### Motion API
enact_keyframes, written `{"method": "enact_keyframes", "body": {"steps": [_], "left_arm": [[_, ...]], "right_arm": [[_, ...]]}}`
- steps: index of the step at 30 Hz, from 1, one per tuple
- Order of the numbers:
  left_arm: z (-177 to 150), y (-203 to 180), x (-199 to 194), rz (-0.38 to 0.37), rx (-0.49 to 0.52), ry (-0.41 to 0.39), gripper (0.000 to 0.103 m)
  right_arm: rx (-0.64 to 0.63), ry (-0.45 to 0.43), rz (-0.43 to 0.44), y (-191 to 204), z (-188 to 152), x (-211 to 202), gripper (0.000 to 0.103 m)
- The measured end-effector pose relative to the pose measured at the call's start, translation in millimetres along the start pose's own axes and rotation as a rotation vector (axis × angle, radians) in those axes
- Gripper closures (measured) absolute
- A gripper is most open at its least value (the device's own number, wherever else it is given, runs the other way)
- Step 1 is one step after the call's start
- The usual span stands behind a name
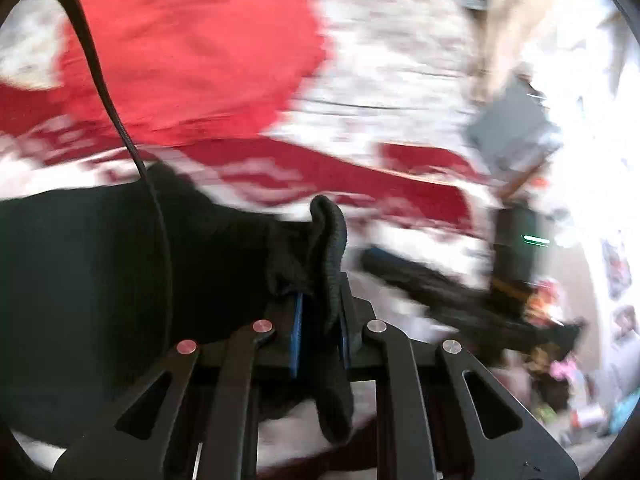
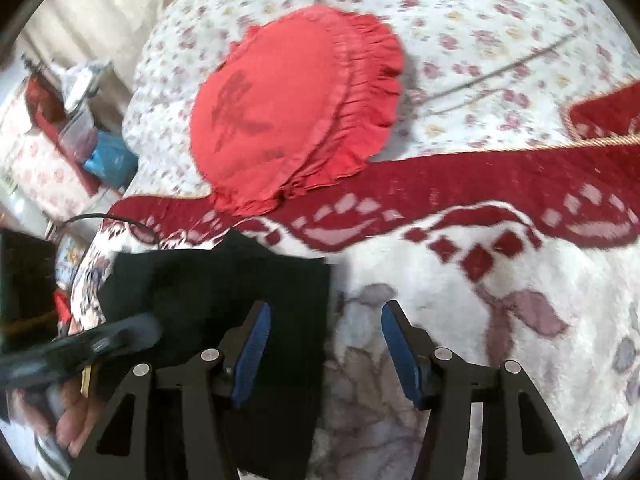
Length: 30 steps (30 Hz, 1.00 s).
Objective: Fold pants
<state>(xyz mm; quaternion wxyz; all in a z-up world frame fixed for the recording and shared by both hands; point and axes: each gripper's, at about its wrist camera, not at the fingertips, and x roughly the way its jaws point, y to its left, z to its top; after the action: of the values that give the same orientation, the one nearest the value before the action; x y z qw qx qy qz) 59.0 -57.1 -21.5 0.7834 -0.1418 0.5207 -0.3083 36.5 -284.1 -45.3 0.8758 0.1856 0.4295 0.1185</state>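
While the left gripper (image 1: 320,300) pinches a thick ribbed edge of the black pants (image 1: 120,280) between its blue pads (image 1: 297,328), the rest of that dark cloth spreads away to its left over the bed. Seen from the right wrist, the right gripper (image 2: 325,344) has its jaws wide apart with nothing between them; its left finger sits over the pants (image 2: 240,280) and its right finger over the white blanket with dark red pattern (image 2: 480,240). Those pants lie flat with a straight right edge. Beyond them, a round red frilled cushion (image 2: 288,108) rests partly on the blanket's red border and partly on the floral bedsheet (image 2: 480,20) farther back.
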Motion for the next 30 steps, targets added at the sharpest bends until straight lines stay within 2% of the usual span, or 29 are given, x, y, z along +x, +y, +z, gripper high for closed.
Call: {"method": "enact_keyframes", "body": {"steps": [1,3,6,10,12,13,15,17,18,20,25,30], "left_arm": [[-0.8,19.0,1.4,0.066,-0.047,0.012,0.090],[-6.7,51.0,3.7,0.122,-0.136,0.042,0.090],[-14.5,59.4,3.7,0.162,-0.135,0.047,0.090],[-18.1,58.4,3.6,0.199,-0.107,0.028,0.087],[-20.5,62.0,7.2,0.219,-0.118,0.024,0.075],[-21.5,66.2,10.1,0.225,-0.127,0.022,0.072],[-24.7,68.7,10.5,0.212,-0.141,0.015,0.068],[-26.1,68.0,9.0,0.216,-0.143,0.011,0.065],[-26.7,66.9,7.4,0.229,-0.139,0.008,0.059],[-27.5,64.9,4.3,0.261,-0.128,-0.002,0.056],[-34.2,61.3,-4.5,0.298,-0.119,-0.021,0.056],[-40.6,49.7,-17.2,0.356,-0.087,-0.062,0.056]], "right_arm": [[-0.021,0.007,0.003,5.8,-0.4,3.4,0.047],[-0.065,0.027,0.008,19.4,-1.1,15.9,0.047],[-0.132,0.056,0.029,39.2,-2.2,36.8,0.047],[-0.271,0.086,0.018,71.9,-5.8,59.9,0.055],[-0.317,0.098,-0.013,77.9,-7.9,72.6,0.056],[-0.330,0.124,-0.050,77.5,-9.7,84.3,0.056],[-0.314,0.154,-0.060,71.9,-11.9,96.3,0.056],[-0.299,0.135,-0.048,70.4,-12.2,91.6,0.056],[-0.296,0.135,-0.045,70.8,-12.3,87.7,0.056],[-0.295,0.130,-0.044,72.0,-13.7,77.3,0.056],[-0.314,0.116,-0.007,84.2,-25.4,50.1,0.055],[-0.338,0.151,-0.002,99.4,-44.1,49.2,0.054]]}}
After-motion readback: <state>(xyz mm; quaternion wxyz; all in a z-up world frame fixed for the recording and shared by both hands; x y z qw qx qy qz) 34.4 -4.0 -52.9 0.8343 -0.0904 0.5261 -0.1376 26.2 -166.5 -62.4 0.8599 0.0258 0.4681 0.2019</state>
